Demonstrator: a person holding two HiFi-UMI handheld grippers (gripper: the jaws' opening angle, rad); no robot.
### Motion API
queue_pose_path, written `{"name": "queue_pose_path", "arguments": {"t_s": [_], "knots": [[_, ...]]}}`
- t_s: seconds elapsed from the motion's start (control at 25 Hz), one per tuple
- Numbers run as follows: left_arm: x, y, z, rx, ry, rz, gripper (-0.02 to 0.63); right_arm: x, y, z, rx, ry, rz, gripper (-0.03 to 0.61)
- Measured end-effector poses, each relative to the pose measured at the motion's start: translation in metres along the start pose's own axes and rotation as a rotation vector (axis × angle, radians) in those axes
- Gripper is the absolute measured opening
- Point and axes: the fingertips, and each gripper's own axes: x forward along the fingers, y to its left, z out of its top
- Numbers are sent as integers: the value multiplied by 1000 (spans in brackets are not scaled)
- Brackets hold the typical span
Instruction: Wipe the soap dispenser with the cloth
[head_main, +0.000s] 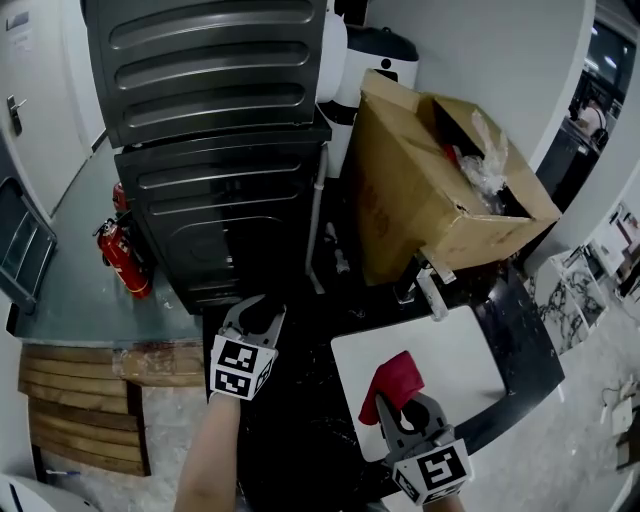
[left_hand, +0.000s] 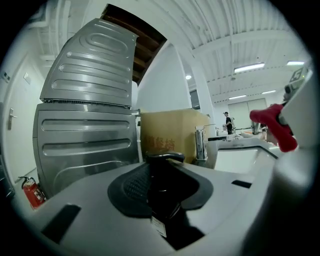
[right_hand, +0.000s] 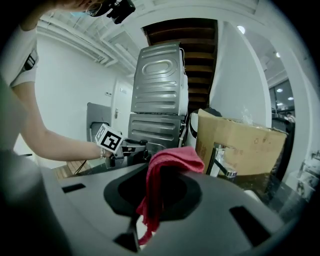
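Note:
A black pump-top soap dispenser (left_hand: 165, 158) stands between the jaws of my left gripper (left_hand: 160, 187), whose pads close on its dark body. In the head view that gripper (head_main: 262, 312) sits over the dark countertop (head_main: 300, 430), left of the sink, and the dispenser is hard to pick out against it. My right gripper (head_main: 402, 402) is shut on a red cloth (head_main: 393, 385) that hangs over the white sink basin (head_main: 460, 365). In the right gripper view the cloth (right_hand: 167, 162) drapes over the jaws and down between them.
A chrome faucet (head_main: 430, 292) stands behind the sink, and an open cardboard box (head_main: 430, 190) sits just beyond it. Two stacked grey machines (head_main: 220, 150) rise behind the left gripper. A red fire extinguisher (head_main: 125, 262) and wooden boards (head_main: 80, 400) lie on the left.

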Motion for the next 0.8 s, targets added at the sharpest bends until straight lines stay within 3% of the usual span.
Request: {"name": "queue_pose_path", "arguments": {"t_s": [0.28,0.56,0.8], "knots": [[3,0,0,-31,-19,-17,92,-11,8,-13,2,81,-18,52],[-25,-26,0,-47,-25,-44,91,-14,7,2,-19,-4,10,52],[-72,-60,2,-96,-47,-21,91,-11,10,21,-38,-68,80,52]]}}
